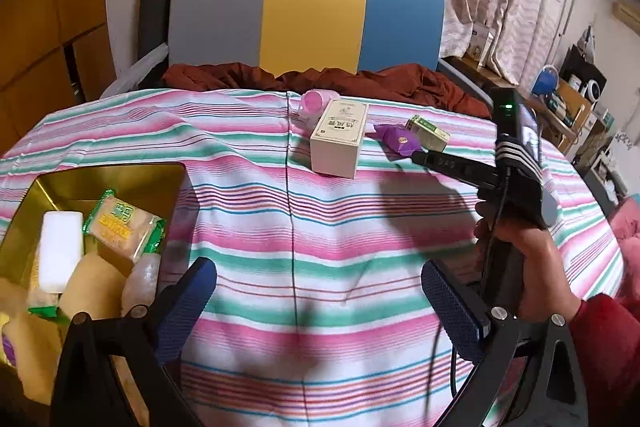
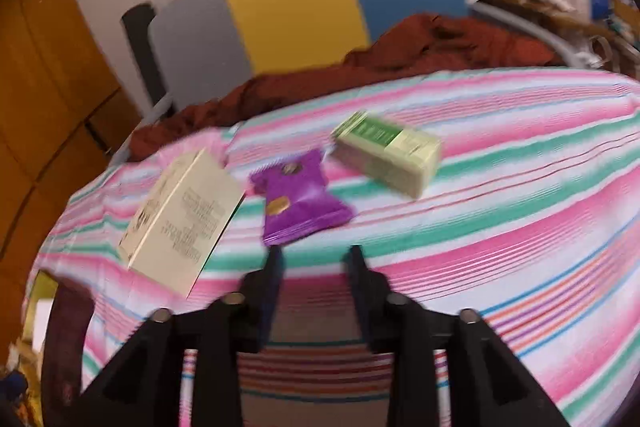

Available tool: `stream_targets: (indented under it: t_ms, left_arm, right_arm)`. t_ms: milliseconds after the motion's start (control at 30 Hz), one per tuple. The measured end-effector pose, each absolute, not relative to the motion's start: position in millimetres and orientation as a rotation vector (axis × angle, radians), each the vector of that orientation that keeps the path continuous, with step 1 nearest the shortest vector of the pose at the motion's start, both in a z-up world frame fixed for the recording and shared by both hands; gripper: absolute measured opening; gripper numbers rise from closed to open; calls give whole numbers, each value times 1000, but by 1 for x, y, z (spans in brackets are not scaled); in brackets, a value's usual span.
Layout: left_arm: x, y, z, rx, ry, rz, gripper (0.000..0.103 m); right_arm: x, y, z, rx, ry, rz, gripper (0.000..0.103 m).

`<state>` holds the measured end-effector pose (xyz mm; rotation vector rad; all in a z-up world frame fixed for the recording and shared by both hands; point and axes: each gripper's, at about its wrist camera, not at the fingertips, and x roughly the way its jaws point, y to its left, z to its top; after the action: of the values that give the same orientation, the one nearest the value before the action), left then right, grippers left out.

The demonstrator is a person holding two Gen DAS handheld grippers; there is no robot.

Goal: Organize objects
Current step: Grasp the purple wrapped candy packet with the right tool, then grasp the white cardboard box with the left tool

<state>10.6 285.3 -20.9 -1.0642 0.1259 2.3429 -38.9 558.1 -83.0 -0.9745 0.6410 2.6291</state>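
Gold tin (image 1: 24, 211), beside the left gripper's (image 1: 320, 301) left finger, holds wrapped soaps, one in a yellow-green wrapper (image 1: 122, 225); its print is not readable. The left gripper's fingers stand wide apart, nothing between them, over the striped bedspread (image 1: 320, 247). Ahead of the right gripper (image 2: 316, 253), left to right: cream carton (image 2: 182, 223) with blurred, unreadable print; purple sachet (image 2: 300, 205) just beyond the left fingertip (image 2: 274, 253); green-and-cream box (image 2: 386, 157) further ahead to the right. The right gripper's fingers are narrowed, empty, not touching the sachet. Judgement: the sachet is light, soft, crinkly and likely slippery; take it across the middle, not the crimped ends. The cartons look stiff, light and crushable.
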Motion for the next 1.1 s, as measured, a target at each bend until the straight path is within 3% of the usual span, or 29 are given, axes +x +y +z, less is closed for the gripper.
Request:
stream_targets:
  t_ms: [67,267,467,800,1100]
  left_arm:
    - [7,285,-23,-1079,125,2355,103]
    - [1,286,-20,-1081,121,2352,103]
    - [-19,301,-17,-1075,128,2354,103]
    - [-65,351,-23,-1032,201,2382,103]
    - [-118,404,-63,-1049,352,2366,103]
  right_arm:
    - [-47,562,-79,-962,643,2627,48]
    - [-94,561,-90,-1099,572,2646,48]
    - [-90,545,-94,-1106,479,2688,38]
    - [-33,541,-95,-1027,632,2668,35]
    - [4,555,-97,-881,817,2608,34]
